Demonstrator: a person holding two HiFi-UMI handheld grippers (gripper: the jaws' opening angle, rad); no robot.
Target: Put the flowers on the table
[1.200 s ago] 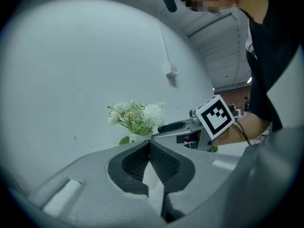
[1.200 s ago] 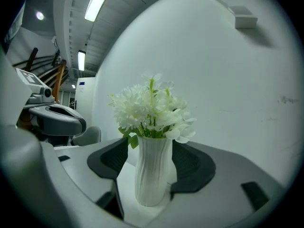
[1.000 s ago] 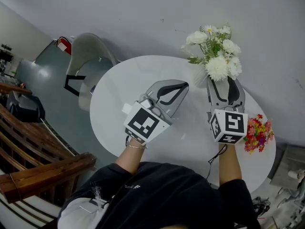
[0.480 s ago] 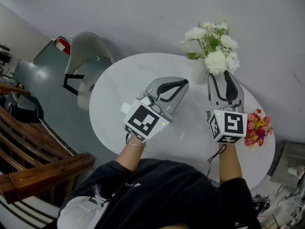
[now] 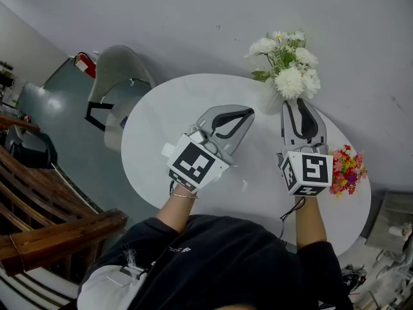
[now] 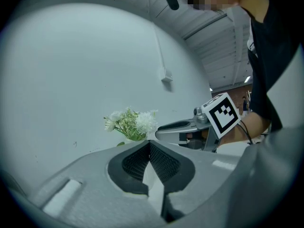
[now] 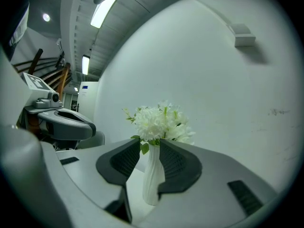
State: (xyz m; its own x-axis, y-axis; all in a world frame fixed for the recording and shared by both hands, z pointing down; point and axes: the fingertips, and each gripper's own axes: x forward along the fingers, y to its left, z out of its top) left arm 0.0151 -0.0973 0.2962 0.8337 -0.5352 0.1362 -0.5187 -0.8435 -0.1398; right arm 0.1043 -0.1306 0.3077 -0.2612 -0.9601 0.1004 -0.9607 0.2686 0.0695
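Note:
White flowers (image 5: 287,66) stand upright in a ribbed white vase (image 7: 153,179) at the far side of the round white table (image 5: 161,121). My right gripper (image 5: 298,102) reaches up to the vase. In the right gripper view (image 7: 150,144) the vase's neck stands between its jaws, which are closing; a thin gap shows beside the left pad. My left gripper (image 5: 250,113) hovers over the table's middle, shut on nothing, its tips meeting (image 6: 149,144). The white flowers (image 6: 130,123) show beyond it in the left gripper view.
A small bunch of red, pink and yellow flowers (image 5: 347,171) lies on the table by my right hand. A grey chair (image 5: 119,82) stands at the table's far left. A plain wall runs close behind the vase. Wooden rails (image 5: 58,231) lie at the lower left.
The right gripper's jaws have narrowed around the vase and the gripper has edged forward toward the flowers. The left gripper has stayed in place.

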